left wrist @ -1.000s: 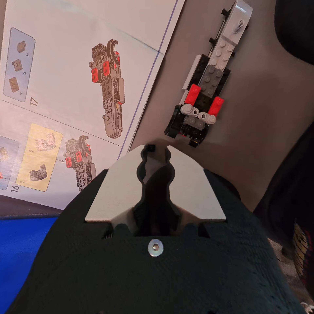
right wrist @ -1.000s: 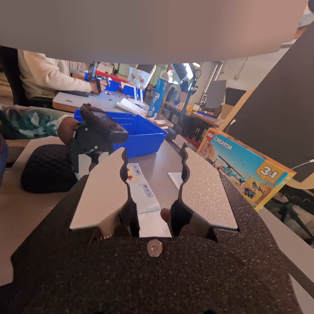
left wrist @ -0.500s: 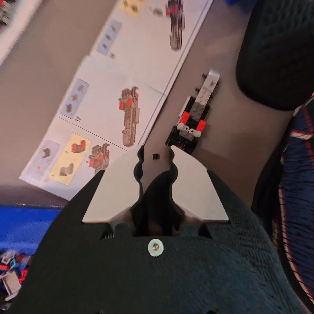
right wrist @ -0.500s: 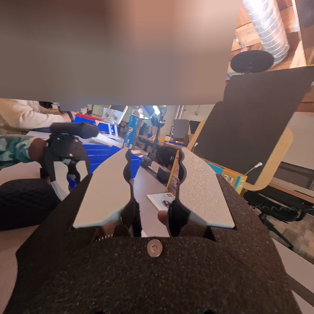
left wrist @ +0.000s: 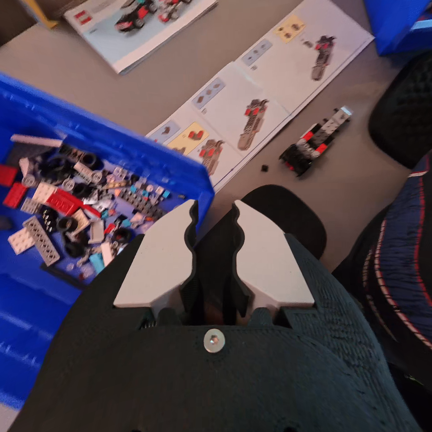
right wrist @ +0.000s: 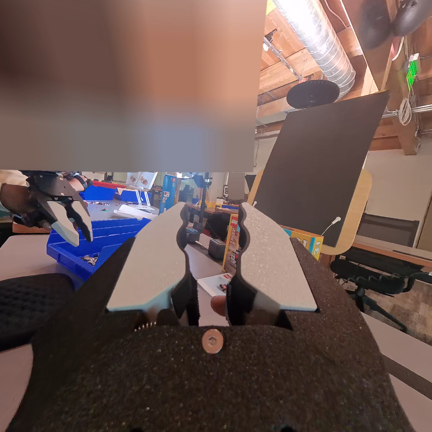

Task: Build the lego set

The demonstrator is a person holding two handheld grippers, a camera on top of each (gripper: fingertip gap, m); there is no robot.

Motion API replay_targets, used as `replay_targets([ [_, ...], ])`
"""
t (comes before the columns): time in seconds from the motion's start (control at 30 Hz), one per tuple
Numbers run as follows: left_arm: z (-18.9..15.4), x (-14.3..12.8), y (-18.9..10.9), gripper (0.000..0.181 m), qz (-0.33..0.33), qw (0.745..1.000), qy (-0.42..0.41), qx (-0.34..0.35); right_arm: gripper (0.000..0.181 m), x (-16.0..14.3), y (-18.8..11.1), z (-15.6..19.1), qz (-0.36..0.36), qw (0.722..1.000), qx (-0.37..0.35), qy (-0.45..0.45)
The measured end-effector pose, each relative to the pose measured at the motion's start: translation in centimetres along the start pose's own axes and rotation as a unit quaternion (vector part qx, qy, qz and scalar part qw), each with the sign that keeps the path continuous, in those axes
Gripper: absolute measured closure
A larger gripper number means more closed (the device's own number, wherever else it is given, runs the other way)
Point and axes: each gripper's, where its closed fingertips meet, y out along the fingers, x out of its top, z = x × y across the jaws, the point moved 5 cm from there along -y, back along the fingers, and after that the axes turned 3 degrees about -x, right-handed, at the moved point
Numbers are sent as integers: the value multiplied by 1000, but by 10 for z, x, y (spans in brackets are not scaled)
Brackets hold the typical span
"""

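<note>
The part-built lego model (left wrist: 313,142), black, grey and red, lies on the grey table right of the open instruction booklet (left wrist: 252,100). A tiny black piece (left wrist: 264,167) lies on the table just left of the model. My left gripper (left wrist: 214,205) is open and empty, high above the table beside the right rim of the blue bin (left wrist: 149,154) of loose bricks. It also shows in the right wrist view (right wrist: 79,233), above the bin (right wrist: 98,236). My right gripper (right wrist: 211,208) is open and empty, raised and pointing level across the room.
A second booklet (left wrist: 140,30) lies at the back. Black padded rests (left wrist: 402,121) (right wrist: 30,304) sit on the table. The lego box (right wrist: 268,243) stands behind a small booklet (right wrist: 215,285). A black board and an office chair (right wrist: 374,280) stand to the right. My right fingertips sit around 35 cm from my left ones. From the left gripper's tips to the tiny black piece (left wrist: 264,167) is close to 15 cm. From my left tips it is roughly 15 cm to the part-built lego model (left wrist: 313,142); from my right, 25 cm.
My left gripper has lifted up and drawn back left from the model and the small black piece, bringing the bin into view. My right gripper has tilted upward.
</note>
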Motion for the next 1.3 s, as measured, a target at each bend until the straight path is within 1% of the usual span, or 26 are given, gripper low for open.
replay_targets([
  [0.07, 10, -11, -5, 154, 22, 999, -12, 22, 141, -1, 1, -1, 7, 1000, -4, 2],
  [0.17, 26, -24, -10, 156, 70, 997, 0, 43, 141, -2, 3, 0, 14, 1000, -3, -2],
  [0.37, 65, -33, -19, 159, 160, 984, 44, 61, 142, -3, 5, 0, 22, 1000, -3, -5],
  [0.47, 82, -35, -17, 160, 187, 979, 66, 50, 144, -4, 6, 0, 27, 1000, -4, -5],
  [0.6, 100, -39, -6, 159, 206, 975, 77, 40, 145, -7, 10, -1, 44, 999, -4, -4],
  [0.73, 94, -44, 12, 164, 223, 969, 108, -15, 145, -11, 14, -1, 66, 998, 1, -8],
  [0.87, 88, -57, 27, 166, 268, 958, 90, -48, 146, -12, 15, -1, 72, 997, -5, -21],
  [1.0, 87, -59, 39, 164, 262, 962, 40, -60, 146, -12, 15, -2, 70, 997, -8, -21],
  [1.07, 92, -60, 39, 160, 264, 963, 32, -38, 147, -13, 15, -3, 71, 997, -8, -20],
  [1.23, 106, -46, 36, 153, 205, 978, 23, 20, 147, -13, 16, -3, 75, 997, -7, -22],
  [1.3, 108, -42, 40, 151, 192, 981, 27, 19, 147, -14, 17, -3, 78, 997, -8, -24],
])
